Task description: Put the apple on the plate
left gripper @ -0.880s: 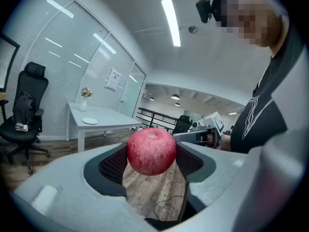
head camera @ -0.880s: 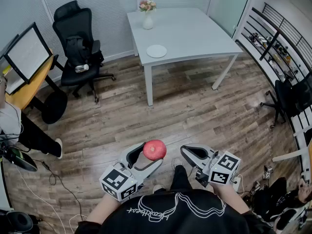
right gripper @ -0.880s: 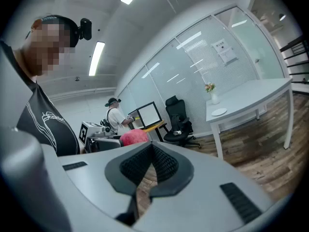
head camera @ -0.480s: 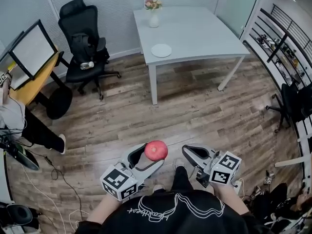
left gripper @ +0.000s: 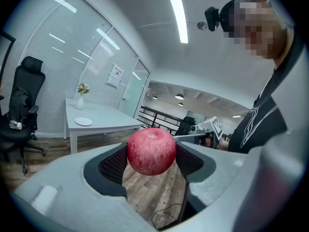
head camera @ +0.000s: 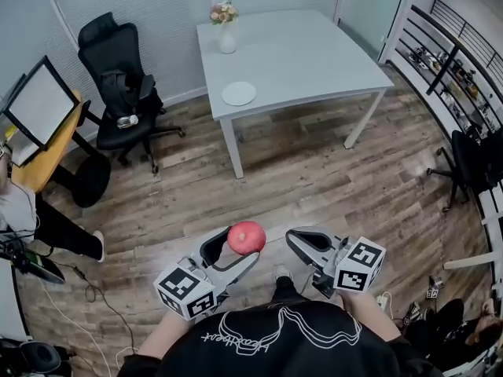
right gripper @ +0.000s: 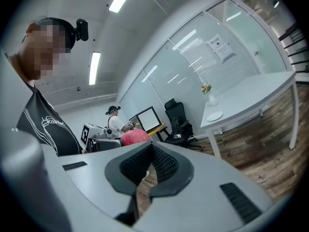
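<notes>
A red apple (head camera: 246, 237) sits clamped between the wide-spread jaws of my left gripper (head camera: 236, 249), held over the wooden floor in front of the person's body. In the left gripper view the apple (left gripper: 151, 150) fills the gap between both pads of that gripper (left gripper: 151, 154). My right gripper (head camera: 302, 240) hangs beside it at the right, jaws together and empty (right gripper: 148, 170); the apple (right gripper: 135, 137) shows past its left jaw. A small white plate (head camera: 238, 93) lies near the front edge of the far grey table (head camera: 306, 53), well beyond both grippers.
A vase of flowers (head camera: 226, 34) stands at the table's back. A black office chair (head camera: 118, 93) is left of the table, with an orange desk and monitor (head camera: 39, 104) and a seated person (head camera: 16, 203) further left. Shelving (head camera: 464, 61) lines the right wall. Cables (head camera: 86, 289) trail on the floor.
The table, plate and chair have shifted left in the head view. Both grippers keep the same stance, and the apple stays in the left one.
</notes>
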Motion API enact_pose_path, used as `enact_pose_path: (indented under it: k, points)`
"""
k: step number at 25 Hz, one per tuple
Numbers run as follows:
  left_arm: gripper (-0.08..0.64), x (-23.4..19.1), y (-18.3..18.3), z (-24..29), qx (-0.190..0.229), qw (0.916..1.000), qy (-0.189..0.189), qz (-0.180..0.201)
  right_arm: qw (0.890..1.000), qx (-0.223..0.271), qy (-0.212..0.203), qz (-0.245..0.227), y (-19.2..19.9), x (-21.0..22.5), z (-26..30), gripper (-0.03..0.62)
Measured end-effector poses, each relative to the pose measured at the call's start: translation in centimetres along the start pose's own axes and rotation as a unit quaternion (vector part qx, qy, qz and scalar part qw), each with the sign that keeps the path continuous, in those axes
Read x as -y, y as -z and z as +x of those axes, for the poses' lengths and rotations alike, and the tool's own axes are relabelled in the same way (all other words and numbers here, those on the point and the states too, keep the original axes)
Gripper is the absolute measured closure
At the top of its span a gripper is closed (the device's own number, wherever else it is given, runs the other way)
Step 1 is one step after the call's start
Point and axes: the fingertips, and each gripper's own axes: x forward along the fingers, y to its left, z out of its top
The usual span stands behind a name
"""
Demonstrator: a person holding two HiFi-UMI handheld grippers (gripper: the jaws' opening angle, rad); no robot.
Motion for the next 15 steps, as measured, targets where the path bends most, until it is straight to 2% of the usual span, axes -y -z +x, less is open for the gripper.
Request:
enact_pose_path:
  k: [7, 11, 15]
  points:
    - [0.238, -1.6, -3.8, 7.6, -0.004, 0.9997, -0.025, 0.001, 1.0, 0.007, -0.013, -0.008, -4.3, 6.5, -2.3, 0.583]
    - [0.238, -1.4, -6.2, 11.6, 0.002, 0.9995, -0.03, 0.013, 0.999, 0.005, -0.031, -0.03, -7.4, 8.9, -3.4, 0.583]
    - [0.238, -1.6, -6.2, 14.4, -0.007, 0.9991, -0.038, 0.016, 0.998, -0.015, -0.033, -0.048, -7.9, 11.4, -3.9, 0.583]
